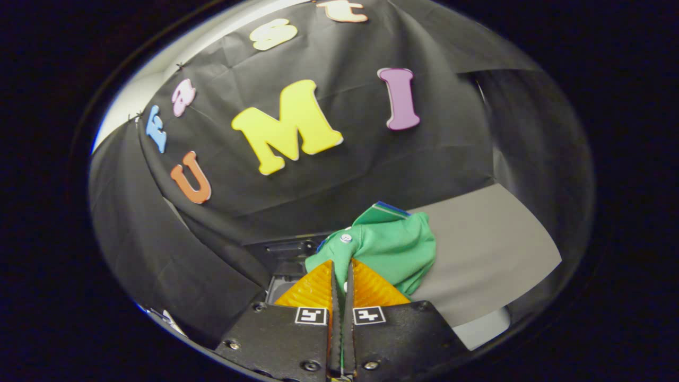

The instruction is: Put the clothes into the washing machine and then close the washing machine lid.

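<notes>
A green garment (392,249) with a white button and a blue-edged collar hangs bunched just ahead of my fingers. My gripper (341,270) is shut on a fold of this cloth, its two orange ribbed fingers (313,289) pressed almost together with green fabric in the thin gap. The garment is lifted off the surface. Below and left of it, a dark machine top (289,249) with a pale opening (280,289) peeks out beside the left finger; little of it shows.
A grey flat surface (488,254) stretches to the right of the garment, with a pale rounded edge (485,326) below it. The black cloth wall (318,180) rises close behind the machine and folds around the left side.
</notes>
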A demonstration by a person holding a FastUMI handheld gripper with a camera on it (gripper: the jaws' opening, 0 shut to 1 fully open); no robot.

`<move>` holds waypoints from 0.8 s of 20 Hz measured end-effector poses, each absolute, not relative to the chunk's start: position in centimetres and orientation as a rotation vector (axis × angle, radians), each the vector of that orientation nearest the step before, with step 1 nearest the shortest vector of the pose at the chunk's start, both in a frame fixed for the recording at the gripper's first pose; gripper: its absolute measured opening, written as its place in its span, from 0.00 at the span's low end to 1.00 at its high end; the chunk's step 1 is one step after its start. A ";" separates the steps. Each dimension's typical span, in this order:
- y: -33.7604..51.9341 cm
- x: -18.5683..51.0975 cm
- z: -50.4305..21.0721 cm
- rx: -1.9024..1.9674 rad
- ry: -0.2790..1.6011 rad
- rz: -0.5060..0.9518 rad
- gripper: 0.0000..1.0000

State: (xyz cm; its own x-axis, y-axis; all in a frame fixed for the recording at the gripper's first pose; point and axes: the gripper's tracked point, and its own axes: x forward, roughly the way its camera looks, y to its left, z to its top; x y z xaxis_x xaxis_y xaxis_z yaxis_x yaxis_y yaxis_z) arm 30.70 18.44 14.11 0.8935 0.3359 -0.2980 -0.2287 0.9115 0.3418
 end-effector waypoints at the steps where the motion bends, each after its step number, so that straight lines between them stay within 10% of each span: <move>1: 19.7 30.1 14.9 0.304 0.347 0.316 0.05; 16: 37.9 31.3 12.9 0.175 0.362 0.506 0.05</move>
